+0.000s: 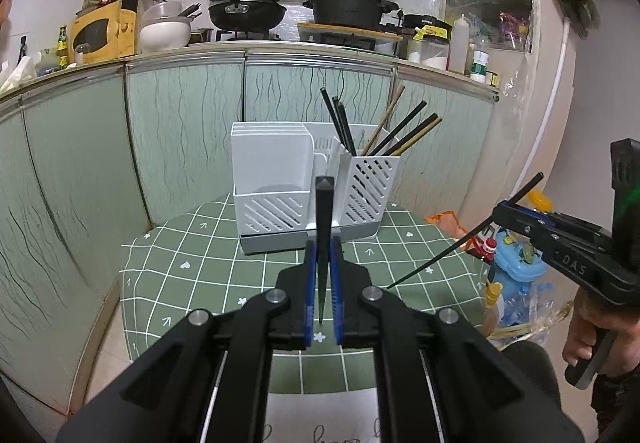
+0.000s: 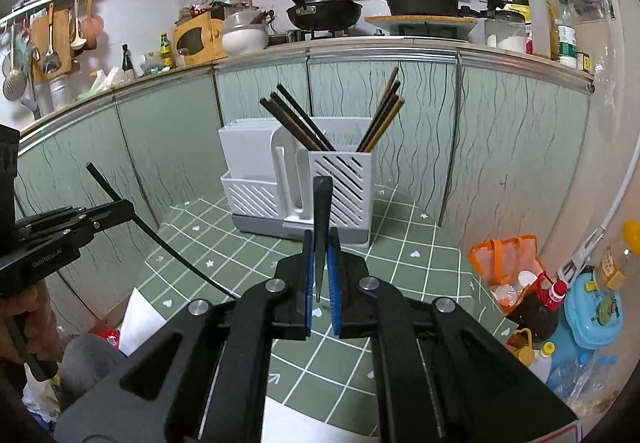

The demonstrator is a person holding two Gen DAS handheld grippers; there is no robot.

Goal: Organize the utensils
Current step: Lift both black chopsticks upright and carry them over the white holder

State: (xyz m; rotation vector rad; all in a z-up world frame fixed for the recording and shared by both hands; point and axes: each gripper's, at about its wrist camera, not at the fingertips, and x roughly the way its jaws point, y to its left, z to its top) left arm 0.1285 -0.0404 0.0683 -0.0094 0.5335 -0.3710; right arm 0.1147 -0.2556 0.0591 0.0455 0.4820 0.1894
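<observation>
A white slotted utensil rack (image 1: 280, 183) (image 2: 264, 179) stands on a small table with a green checked cloth (image 1: 200, 267) (image 2: 400, 267). Several dark and wooden chopsticks (image 1: 384, 131) (image 2: 304, 123) lean in its right compartment. My left gripper (image 1: 323, 243) is shut on a black chopstick (image 1: 323, 211) that stands nearly upright, thick end up, in front of the rack. My right gripper (image 2: 320, 239) is shut on another black chopstick (image 2: 321, 211), held the same way. Each wrist view shows the other gripper at its edge, the right gripper (image 1: 516, 211) and the left gripper (image 2: 120, 207), with its chopstick slanting down.
Pale green cabinet fronts (image 1: 184, 131) curve behind the table, under a counter with pans (image 1: 248, 9), a yellow microwave (image 1: 104, 31) and bottles. Bags, bottles and a blue container (image 2: 592, 311) crowd the floor at the right. A hand (image 1: 588, 335) grips the right tool.
</observation>
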